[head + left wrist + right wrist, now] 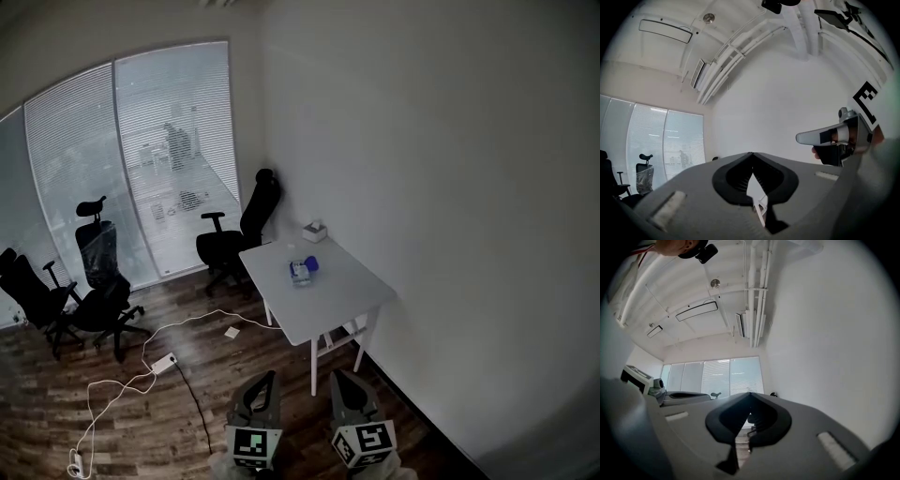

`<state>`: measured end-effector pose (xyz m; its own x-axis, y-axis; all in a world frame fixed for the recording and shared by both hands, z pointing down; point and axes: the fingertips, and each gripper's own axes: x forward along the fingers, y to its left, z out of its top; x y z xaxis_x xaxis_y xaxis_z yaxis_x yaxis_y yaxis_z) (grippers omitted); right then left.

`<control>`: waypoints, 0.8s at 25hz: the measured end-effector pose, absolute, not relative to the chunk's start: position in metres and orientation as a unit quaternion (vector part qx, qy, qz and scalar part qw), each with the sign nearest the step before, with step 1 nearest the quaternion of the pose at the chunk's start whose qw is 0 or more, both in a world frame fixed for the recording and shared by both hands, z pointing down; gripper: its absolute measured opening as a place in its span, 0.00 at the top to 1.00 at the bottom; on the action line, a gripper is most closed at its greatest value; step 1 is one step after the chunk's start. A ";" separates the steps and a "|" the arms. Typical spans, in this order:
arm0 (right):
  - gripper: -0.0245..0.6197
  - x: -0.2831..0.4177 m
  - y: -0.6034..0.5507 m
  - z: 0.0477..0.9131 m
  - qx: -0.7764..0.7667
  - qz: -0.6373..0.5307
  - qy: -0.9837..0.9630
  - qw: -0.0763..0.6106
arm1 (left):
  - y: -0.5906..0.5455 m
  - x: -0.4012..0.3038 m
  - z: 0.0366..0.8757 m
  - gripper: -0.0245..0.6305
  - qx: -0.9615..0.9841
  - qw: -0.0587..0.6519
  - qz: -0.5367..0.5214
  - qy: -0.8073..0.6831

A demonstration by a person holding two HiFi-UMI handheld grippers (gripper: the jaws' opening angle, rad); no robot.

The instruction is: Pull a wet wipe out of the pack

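The wet wipe pack (300,273) lies near the middle of a white table (330,305), far ahead of me, with a small blue item (312,264) beside it. In the head view both grippers show at the bottom edge, well short of the table. My left gripper (269,378) and right gripper (337,376) point forward side by side with nothing in them. In the left gripper view its jaws (751,153) meet at the tip and the table's corner shows through the gap below. In the right gripper view the jaws (750,393) are shut too.
A tissue box (314,232) stands at the table's far corner by the wall. Black office chairs (240,232) (99,281) stand left of the table before the blinds. A white power strip (164,362) and cable lie on the wooden floor.
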<state>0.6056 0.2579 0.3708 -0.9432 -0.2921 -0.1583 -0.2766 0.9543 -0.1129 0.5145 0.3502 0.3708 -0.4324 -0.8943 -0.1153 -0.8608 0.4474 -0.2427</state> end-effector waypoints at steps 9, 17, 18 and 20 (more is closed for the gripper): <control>0.95 0.535 0.239 0.366 -0.167 -0.039 0.981 0.086 | 0.329 0.445 0.363 0.96 -0.539 0.106 -0.062 0.833; 0.95 0.452 0.250 0.370 -0.175 -0.039 0.981 0.071 | 0.329 0.369 0.369 0.96 -0.555 0.096 -0.060 0.824; 0.95 0.443 0.251 0.370 -0.175 -0.038 0.981 0.070 | 0.330 0.360 0.370 0.96 -0.555 0.095 -0.060 0.824; 0.95 0.425 0.254 0.371 -0.175 -0.038 0.982 0.065 | 0.333 0.342 0.368 0.96 -0.554 0.095 -0.056 0.825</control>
<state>0.4252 0.2542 0.3706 -0.9300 -0.3491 -0.1149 -0.3390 0.9356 -0.0983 0.3425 0.3333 0.3678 -0.3672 -0.9253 -0.0945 -0.9042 0.3789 -0.1970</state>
